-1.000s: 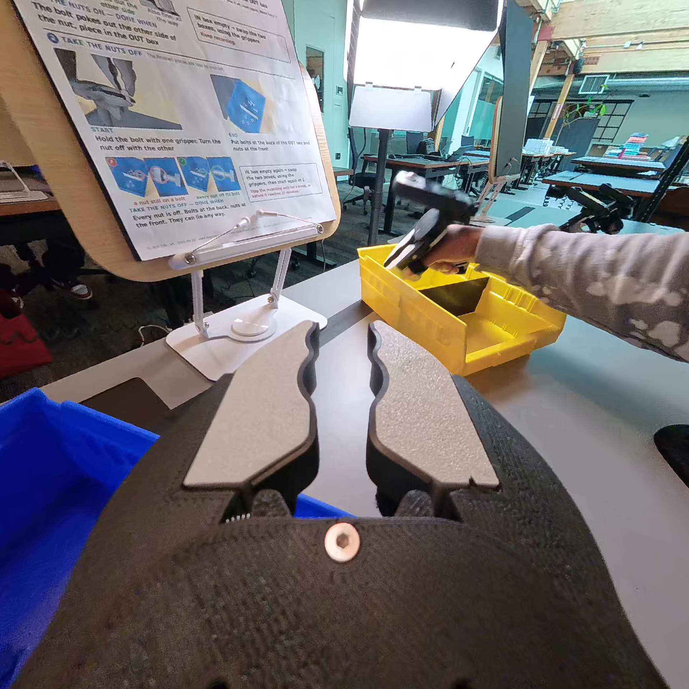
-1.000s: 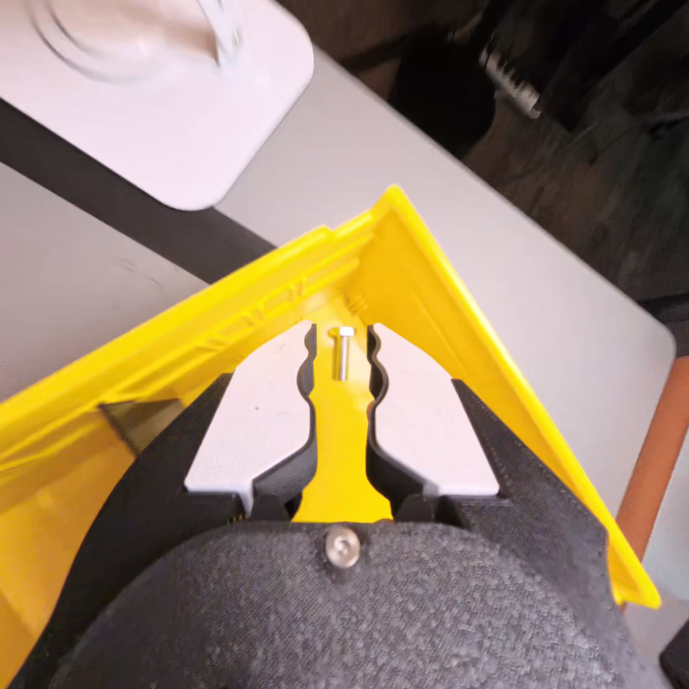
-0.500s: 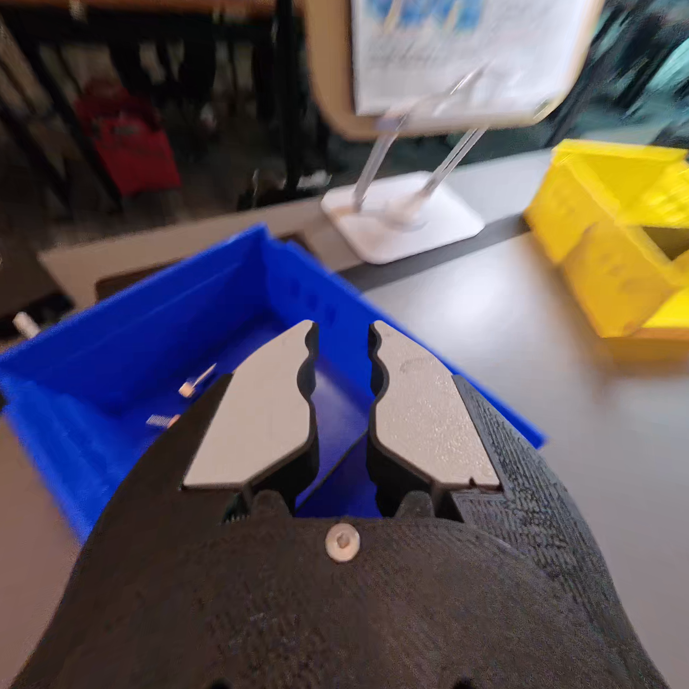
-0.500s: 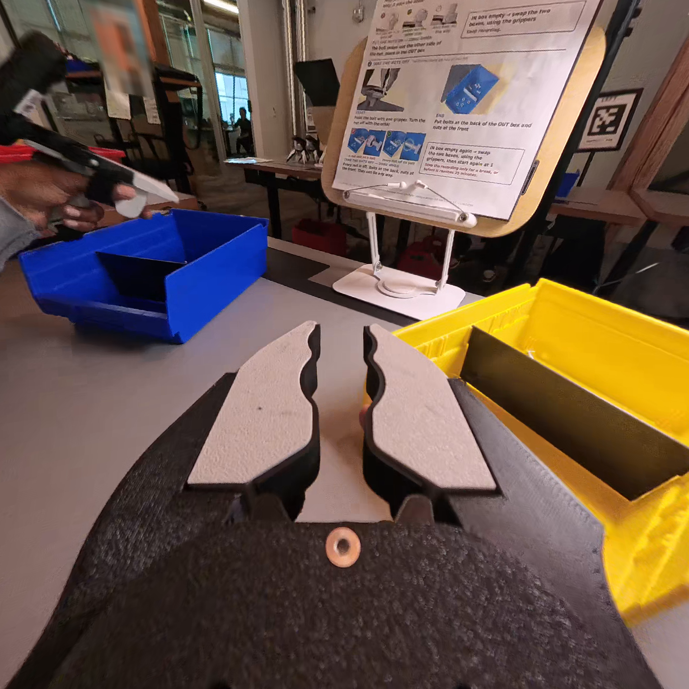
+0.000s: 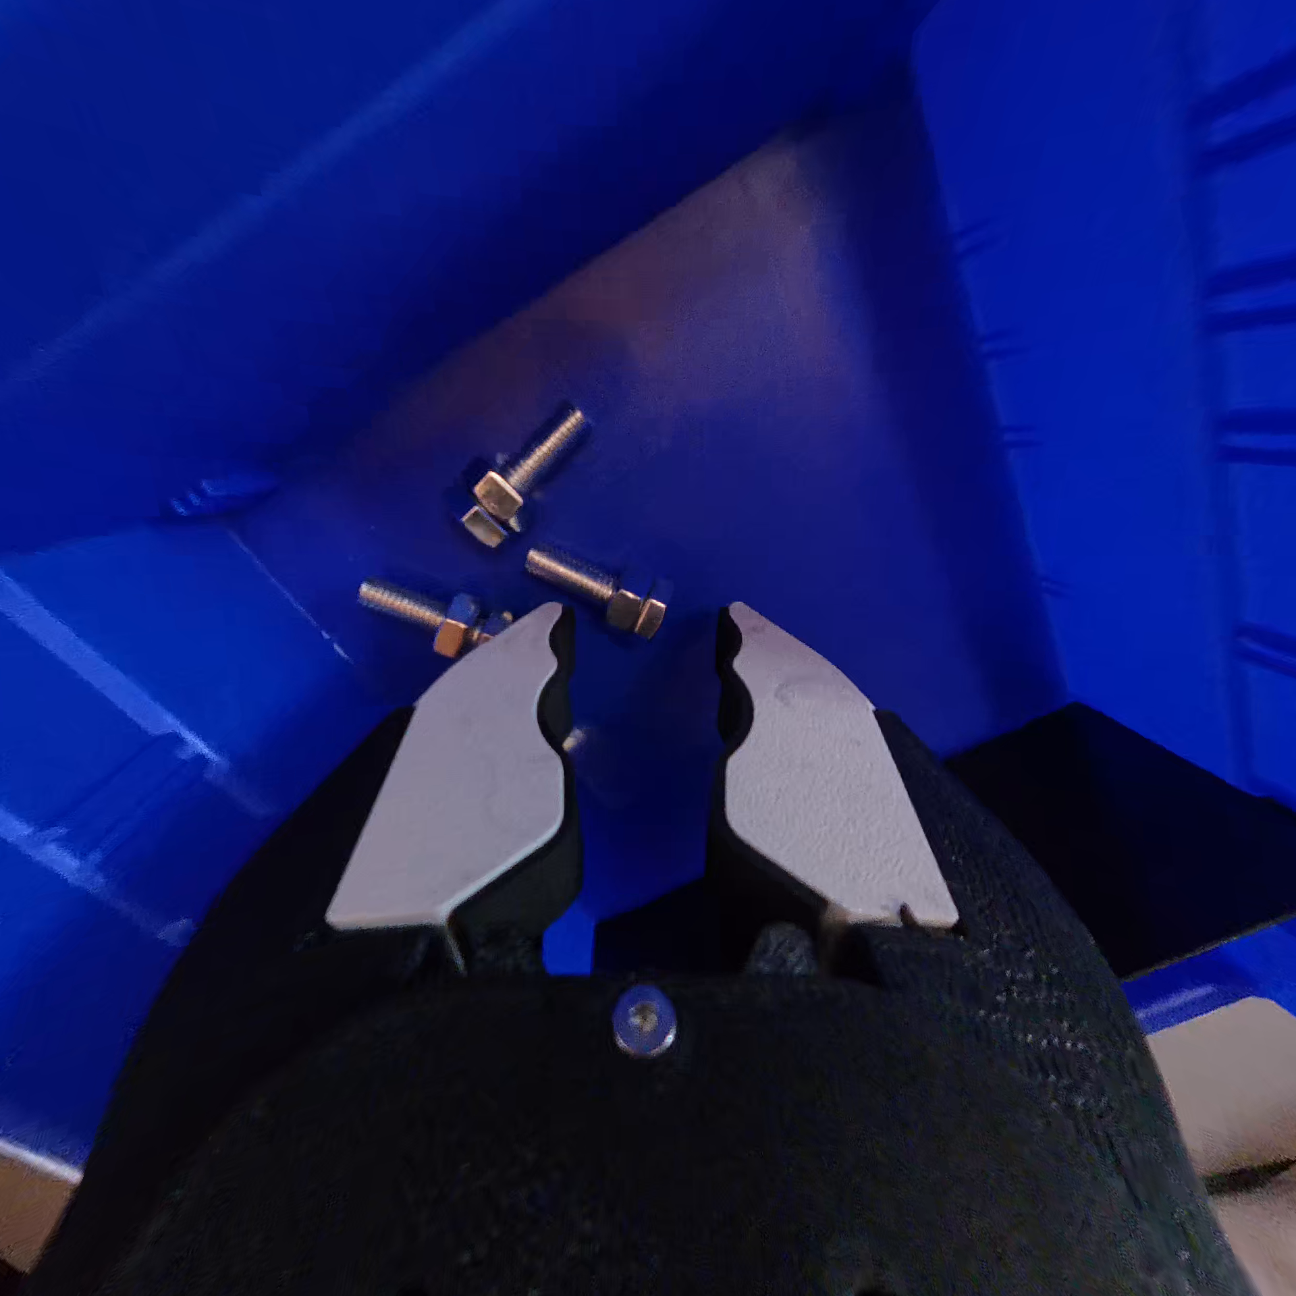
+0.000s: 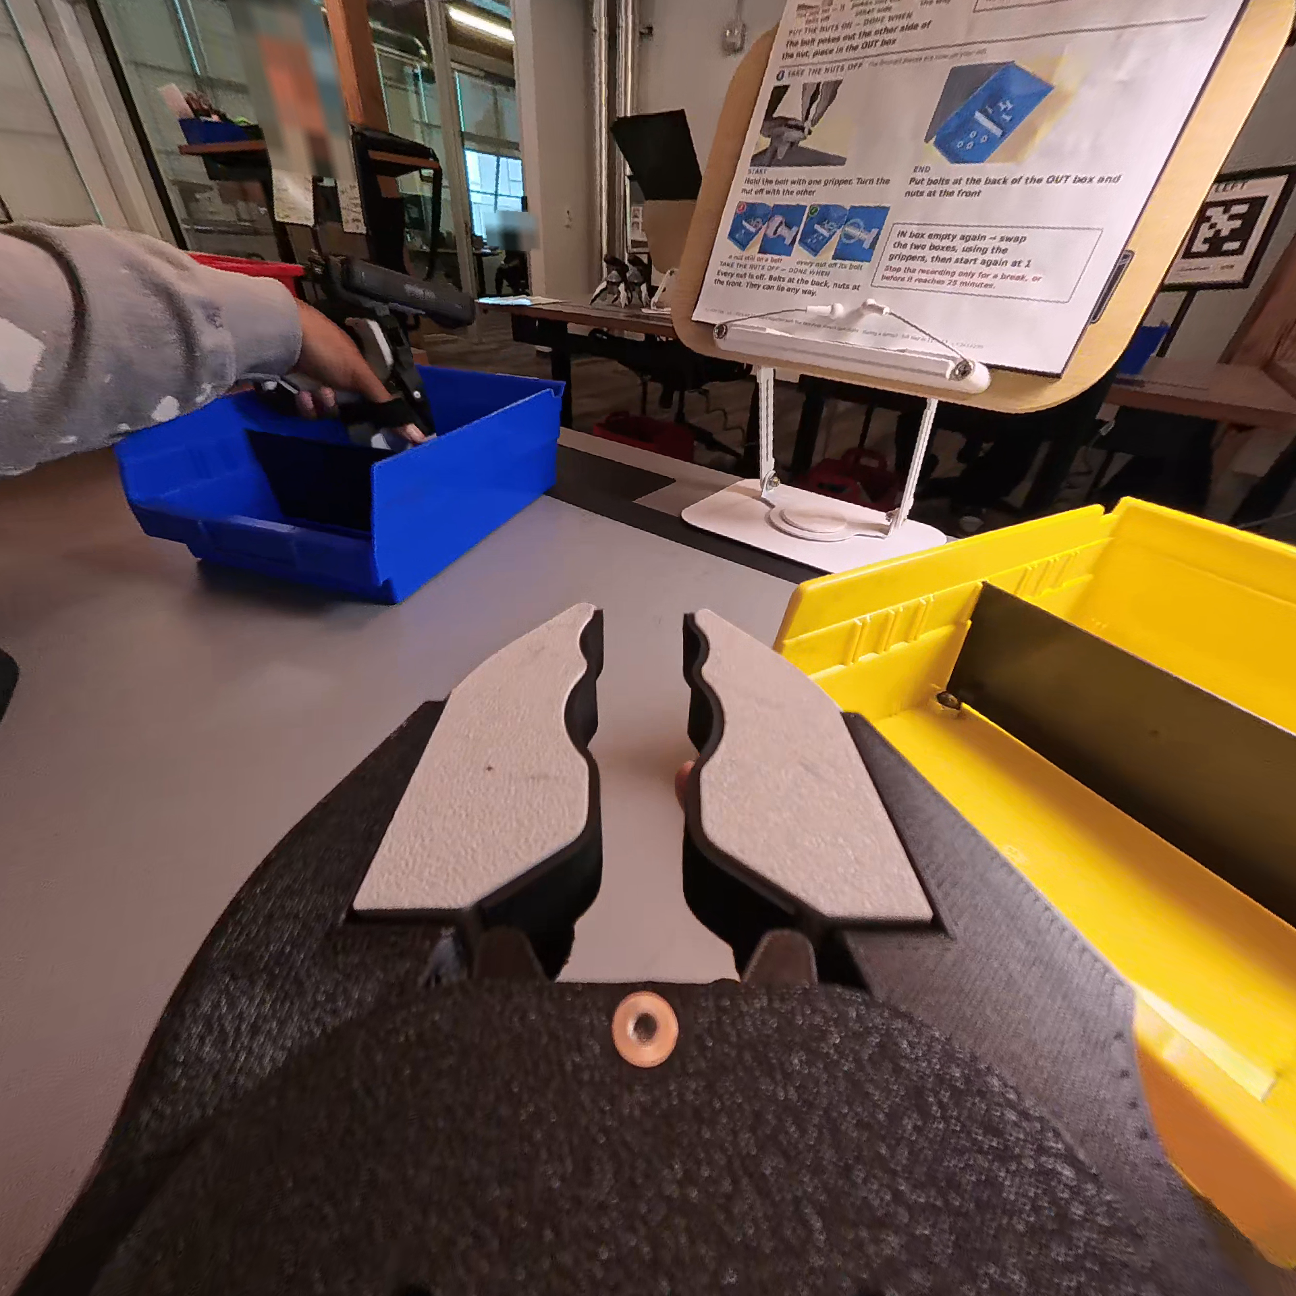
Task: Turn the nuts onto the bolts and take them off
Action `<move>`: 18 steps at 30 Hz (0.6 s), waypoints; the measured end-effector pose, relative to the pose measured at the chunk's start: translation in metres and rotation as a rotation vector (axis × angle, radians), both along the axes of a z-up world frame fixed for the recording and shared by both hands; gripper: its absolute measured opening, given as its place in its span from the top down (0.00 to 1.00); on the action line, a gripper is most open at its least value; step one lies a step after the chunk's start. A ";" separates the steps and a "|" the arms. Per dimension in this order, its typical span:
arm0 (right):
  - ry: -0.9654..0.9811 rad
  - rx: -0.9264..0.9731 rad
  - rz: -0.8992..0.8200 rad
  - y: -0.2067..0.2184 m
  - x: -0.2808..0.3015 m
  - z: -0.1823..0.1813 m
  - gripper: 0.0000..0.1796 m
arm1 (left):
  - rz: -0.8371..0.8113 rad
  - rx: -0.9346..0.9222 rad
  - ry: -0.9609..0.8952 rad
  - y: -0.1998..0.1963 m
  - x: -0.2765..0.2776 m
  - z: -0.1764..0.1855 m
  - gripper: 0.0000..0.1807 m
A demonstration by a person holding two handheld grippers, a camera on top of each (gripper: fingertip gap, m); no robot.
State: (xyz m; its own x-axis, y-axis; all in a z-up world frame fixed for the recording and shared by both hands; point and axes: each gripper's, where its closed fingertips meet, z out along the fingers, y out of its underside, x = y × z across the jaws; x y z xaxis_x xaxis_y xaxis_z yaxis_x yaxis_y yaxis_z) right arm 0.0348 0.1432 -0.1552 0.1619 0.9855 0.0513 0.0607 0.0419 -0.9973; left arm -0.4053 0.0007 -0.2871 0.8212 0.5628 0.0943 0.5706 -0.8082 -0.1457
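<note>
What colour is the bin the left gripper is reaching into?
Blue bin; the right wrist view shows it best.

A: How tight is the blue bin [image 5: 1052, 351]?
B: Its walls hem in the left tool [image 5: 639, 617]; three bolts [image 5: 596, 585] lie just past its tips, and a black divider [image 5: 1122, 841] blocks the right.
A: And the desk [image 6: 245, 701]?
B: It is bare between the blue bin and the yellow bin [image 6: 876, 631].

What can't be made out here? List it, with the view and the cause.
- Left wrist view: the head of one bolt is covered by the left gripper finger.
- Right wrist view: the blue bin wall hides the bolts; the yellow bin is cut off by the frame edge.
</note>
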 end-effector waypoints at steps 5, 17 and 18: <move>-0.034 0.003 0.017 -0.003 -0.004 -0.008 0.89 | 0.052 -0.025 0.014 0.000 -0.007 -0.007 0.83; -0.060 -0.012 0.036 -0.004 -0.008 -0.021 0.89 | -0.208 0.417 0.430 0.045 0.015 0.078 0.87; -0.062 -0.019 0.041 -0.004 -0.010 -0.022 0.89 | -0.243 0.492 0.478 0.050 0.030 0.095 0.87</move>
State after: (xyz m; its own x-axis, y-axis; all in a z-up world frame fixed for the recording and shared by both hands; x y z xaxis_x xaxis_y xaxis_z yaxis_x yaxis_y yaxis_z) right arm 0.0244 0.1388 -0.1771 0.1187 0.9921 0.0414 0.1205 0.0270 -0.9923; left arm -0.3757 0.0507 -0.1919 0.9325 0.3437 -0.1108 0.1663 -0.6810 -0.7132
